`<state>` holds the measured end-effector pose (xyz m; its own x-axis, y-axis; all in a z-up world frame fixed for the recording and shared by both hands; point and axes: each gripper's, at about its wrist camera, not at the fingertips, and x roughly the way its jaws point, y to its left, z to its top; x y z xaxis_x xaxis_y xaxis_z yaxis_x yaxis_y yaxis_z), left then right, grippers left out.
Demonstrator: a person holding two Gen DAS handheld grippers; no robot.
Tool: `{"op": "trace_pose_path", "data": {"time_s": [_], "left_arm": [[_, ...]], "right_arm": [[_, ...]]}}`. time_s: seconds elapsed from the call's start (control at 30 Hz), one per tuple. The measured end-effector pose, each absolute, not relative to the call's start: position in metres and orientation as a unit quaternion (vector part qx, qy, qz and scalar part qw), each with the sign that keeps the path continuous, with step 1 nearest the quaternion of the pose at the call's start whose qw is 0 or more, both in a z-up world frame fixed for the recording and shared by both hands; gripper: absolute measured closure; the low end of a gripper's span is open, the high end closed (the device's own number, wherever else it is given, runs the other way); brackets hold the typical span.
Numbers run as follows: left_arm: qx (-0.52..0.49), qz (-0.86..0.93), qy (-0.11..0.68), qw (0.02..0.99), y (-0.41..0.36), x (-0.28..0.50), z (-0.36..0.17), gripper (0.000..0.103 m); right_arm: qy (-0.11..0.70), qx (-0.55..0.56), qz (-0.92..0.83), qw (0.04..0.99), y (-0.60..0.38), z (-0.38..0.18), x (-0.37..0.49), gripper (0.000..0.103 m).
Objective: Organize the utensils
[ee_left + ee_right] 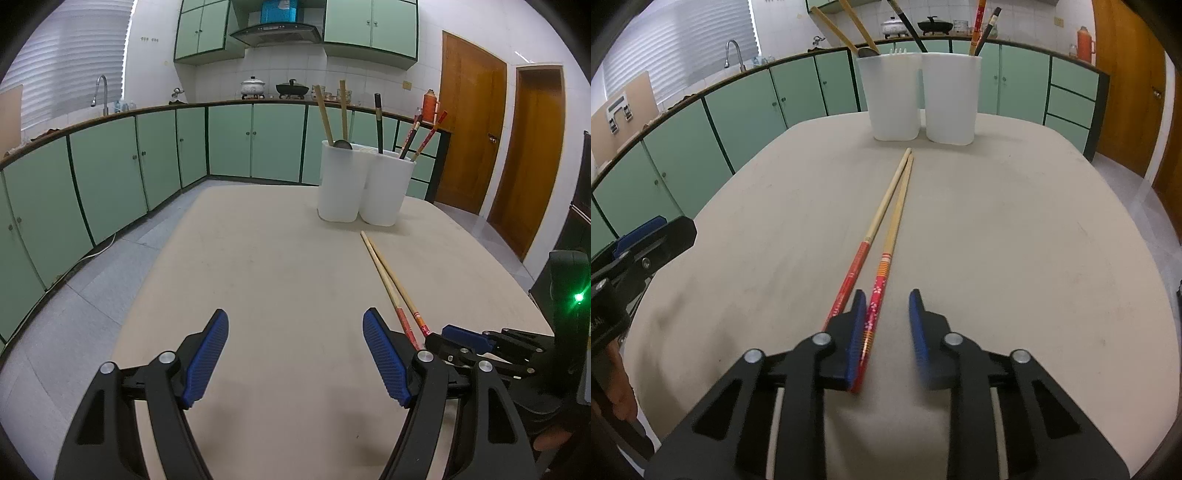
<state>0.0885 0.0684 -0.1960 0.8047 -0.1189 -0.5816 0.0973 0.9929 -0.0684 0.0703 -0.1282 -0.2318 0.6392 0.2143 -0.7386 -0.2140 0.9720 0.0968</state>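
Two chopsticks (899,212) with red patterned handles and pale tips lie side by side on the beige table (1034,240), tips toward two white holders (894,96). My right gripper (887,297) sits low over their handle ends. One chopstick (876,306) lies between the jaws against the left pad, with a gap to the blurred right pad; the other lies outside the left finger. My left gripper (295,321) hovers open over bare table, nothing between its fingers, left of the chopsticks (384,273). The right gripper (461,338) shows at that view's lower right.
The left holder (341,181) carries wooden-handled utensils; the right holder (386,184) carries a black handle and chopsticks. Green cabinets (110,177) run around the room, wooden doors (472,122) at the right. A hand (617,398) holds the left gripper.
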Motion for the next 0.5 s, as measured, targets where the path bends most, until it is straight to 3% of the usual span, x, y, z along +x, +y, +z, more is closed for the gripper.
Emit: {"op": "trace_pose_path", "data": {"time_s": [0.07,0.5], "left_arm": [[-0.017,-0.059,0.307,0.95,0.067,0.09,-0.196,0.029],[-0.009,-0.094,0.305,0.948,0.028,0.099,-0.191,0.029]], "right_arm": [[0.408,-0.001,0.119,0.905,-0.129,-0.232,0.071,0.097],[0.39,0.015,0.057,0.919,-0.179,-0.222,0.069,0.098]]}}
